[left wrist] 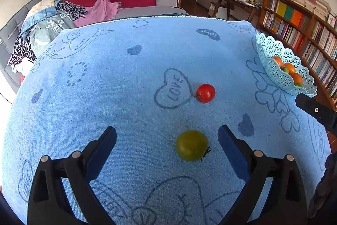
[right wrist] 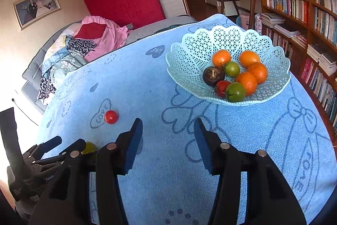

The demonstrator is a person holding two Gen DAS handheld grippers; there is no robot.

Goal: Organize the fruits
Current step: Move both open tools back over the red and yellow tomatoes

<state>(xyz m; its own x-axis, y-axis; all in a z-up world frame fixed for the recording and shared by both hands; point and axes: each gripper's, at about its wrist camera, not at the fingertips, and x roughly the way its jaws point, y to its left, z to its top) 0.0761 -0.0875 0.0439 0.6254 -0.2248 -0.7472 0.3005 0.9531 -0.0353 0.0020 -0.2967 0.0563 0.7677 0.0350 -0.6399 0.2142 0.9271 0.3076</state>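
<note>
A green tomato [left wrist: 192,145] lies on the blue towel between the fingers of my open left gripper [left wrist: 167,136], nearer the right finger, untouched. A red tomato [left wrist: 205,93] lies farther ahead. In the right wrist view the red tomato [right wrist: 111,116] lies at left and the green tomato [right wrist: 89,148] peeks out behind the left gripper [right wrist: 50,151]. My right gripper [right wrist: 168,130] is open and empty above the towel, short of the light-blue lattice basket [right wrist: 189,56]. The basket holds several oranges, green and red tomatoes and a dark fruit. The basket [left wrist: 273,56] also shows at right in the left wrist view.
The blue towel [left wrist: 126,77] covers the table. Behind it is a sofa with piled clothes [left wrist: 63,10]. A bookshelf [right wrist: 305,14] stands to the right, close to the basket side. The right gripper's finger [left wrist: 316,111] shows at the right edge in the left wrist view.
</note>
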